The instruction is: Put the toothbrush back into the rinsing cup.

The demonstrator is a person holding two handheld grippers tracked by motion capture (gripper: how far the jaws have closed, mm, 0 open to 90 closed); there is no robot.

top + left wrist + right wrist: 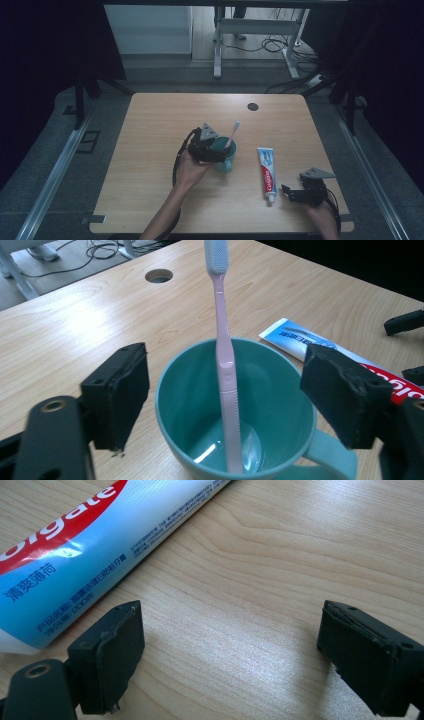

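Spread wide, the left tongs (225, 400) flank a light, slippery pink toothbrush (224, 365) propped in a breakable teal mug (280, 405), best pinched mid-handle; the right tongs (240, 655) gape empty.

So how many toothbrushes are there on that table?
1: a pink toothbrush standing in the green cup near the table's middle, leaning on its rim, bristles up. None shows elsewhere.

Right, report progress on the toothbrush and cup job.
Done: the pink toothbrush stands in the teal mug. In hand: the left tool sits open around the mug, touching nothing. Left: the toothpaste tube lies flat beside the open right tool.
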